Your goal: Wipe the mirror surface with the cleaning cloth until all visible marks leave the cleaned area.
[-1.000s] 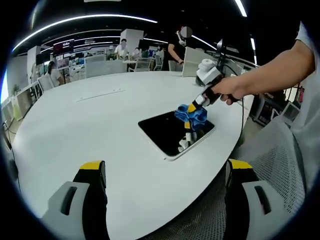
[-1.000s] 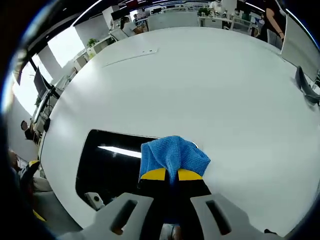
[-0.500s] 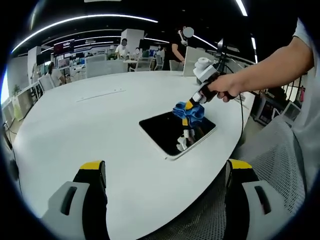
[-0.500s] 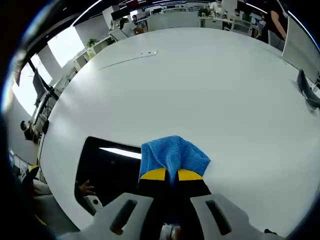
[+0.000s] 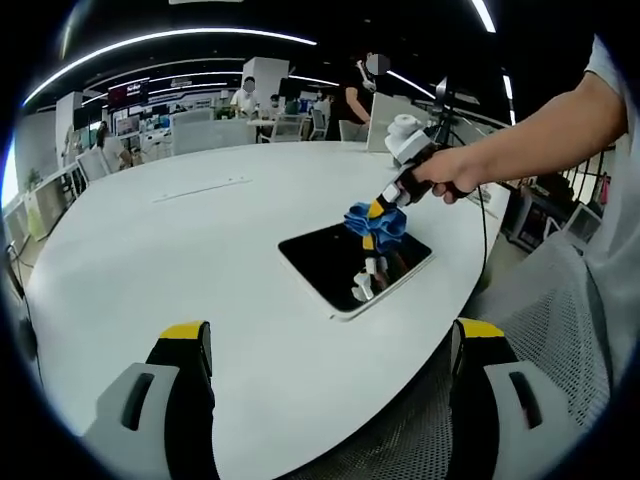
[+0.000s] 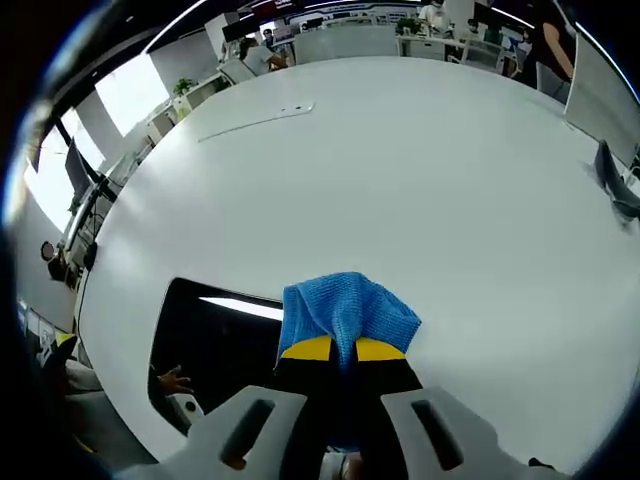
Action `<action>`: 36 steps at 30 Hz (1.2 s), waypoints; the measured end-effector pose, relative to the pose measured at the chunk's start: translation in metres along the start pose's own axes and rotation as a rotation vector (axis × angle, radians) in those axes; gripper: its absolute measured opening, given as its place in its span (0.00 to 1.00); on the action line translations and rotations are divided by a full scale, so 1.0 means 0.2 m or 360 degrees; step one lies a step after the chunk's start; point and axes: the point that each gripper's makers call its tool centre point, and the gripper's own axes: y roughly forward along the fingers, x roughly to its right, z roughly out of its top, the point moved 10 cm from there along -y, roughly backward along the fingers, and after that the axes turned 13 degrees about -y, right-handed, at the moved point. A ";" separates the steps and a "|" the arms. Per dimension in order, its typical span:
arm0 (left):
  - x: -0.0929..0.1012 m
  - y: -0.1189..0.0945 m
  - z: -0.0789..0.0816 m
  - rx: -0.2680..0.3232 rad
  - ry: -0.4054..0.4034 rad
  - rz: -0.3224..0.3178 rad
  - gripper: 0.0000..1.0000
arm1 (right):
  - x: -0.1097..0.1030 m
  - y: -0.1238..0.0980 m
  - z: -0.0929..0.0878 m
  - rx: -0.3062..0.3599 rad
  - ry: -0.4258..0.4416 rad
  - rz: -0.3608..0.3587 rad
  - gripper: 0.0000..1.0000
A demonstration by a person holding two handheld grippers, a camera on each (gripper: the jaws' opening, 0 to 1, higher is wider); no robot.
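Mid-wipe: your right tool (image 6: 343,349) is clamped on the cloth (image 6: 345,310) at the mirror (image 5: 355,265) edge, left tool (image 5: 330,350) spread wide and idle; next, sweep across the glass.

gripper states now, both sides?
Left gripper: open, holding nothing, above the table.
Right gripper: shut on the blue cloth, at the mirror's edge.

wide white table (image 5: 180,250) bare around mirror (image 5: 340,265), chair (image 5: 545,310) perhaps crowding near edge
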 end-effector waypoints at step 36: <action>0.01 0.00 0.00 -0.0004 0.0014 -0.0020 0.99 | 0.04 -0.24 0.07 0.0151 -0.0014 0.0064 0.01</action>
